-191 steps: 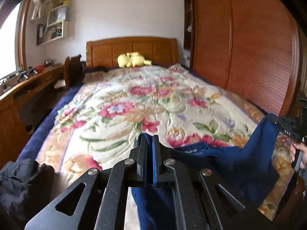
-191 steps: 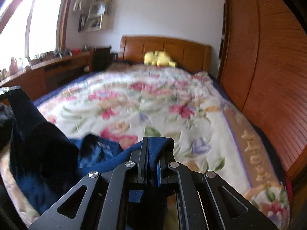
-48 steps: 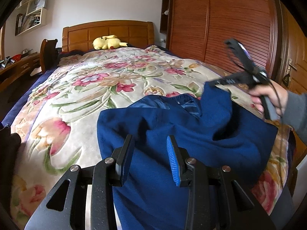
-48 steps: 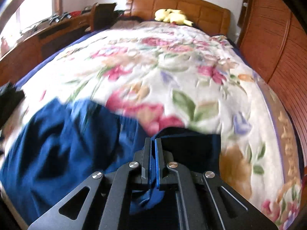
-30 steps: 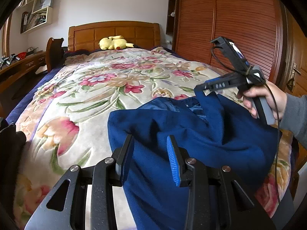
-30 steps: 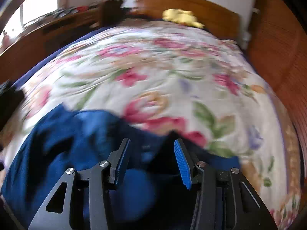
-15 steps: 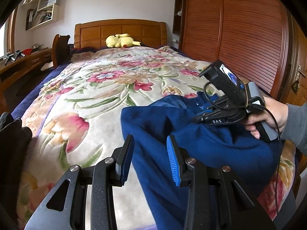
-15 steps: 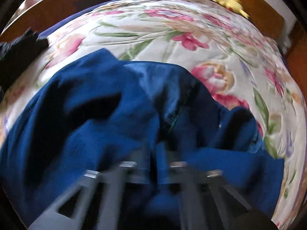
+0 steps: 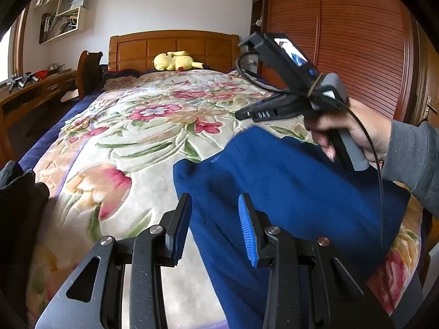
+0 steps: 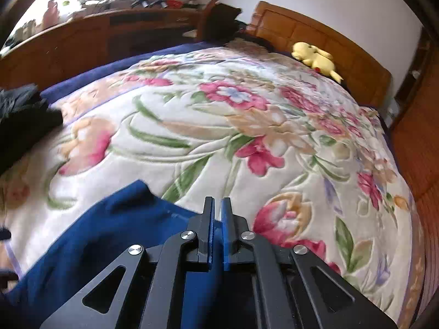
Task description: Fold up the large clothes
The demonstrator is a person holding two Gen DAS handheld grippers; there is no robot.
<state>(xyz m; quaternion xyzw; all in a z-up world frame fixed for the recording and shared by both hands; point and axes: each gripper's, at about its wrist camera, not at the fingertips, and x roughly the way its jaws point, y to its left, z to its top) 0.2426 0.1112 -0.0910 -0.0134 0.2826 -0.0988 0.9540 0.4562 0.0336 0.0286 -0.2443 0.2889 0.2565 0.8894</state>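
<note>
A dark blue garment (image 9: 288, 186) lies folded over on the near right part of the floral bedspread (image 9: 131, 148). My left gripper (image 9: 214, 200) stands open just above the garment's left edge, and nothing is between its pads. A hand (image 9: 356, 131) holds my right gripper (image 9: 241, 115) in the air above the garment's far edge. In the right wrist view the right gripper (image 10: 216, 200) shows a narrow gap. Its jaws are opening, with no cloth between them. The garment (image 10: 109, 227) lies below and to the left of it.
A heap of black clothing (image 9: 19, 205) sits at the bed's near left corner. A yellow plush toy (image 9: 175, 61) rests by the wooden headboard. A wardrobe (image 9: 343, 41) lines the right side, and a desk (image 9: 33, 90) with a chair lines the left.
The right gripper dipped with a raised flap of the garment, then rose clear with nothing in it. The flap now covers the inner collar. The left gripper stayed open and barely moved.
</note>
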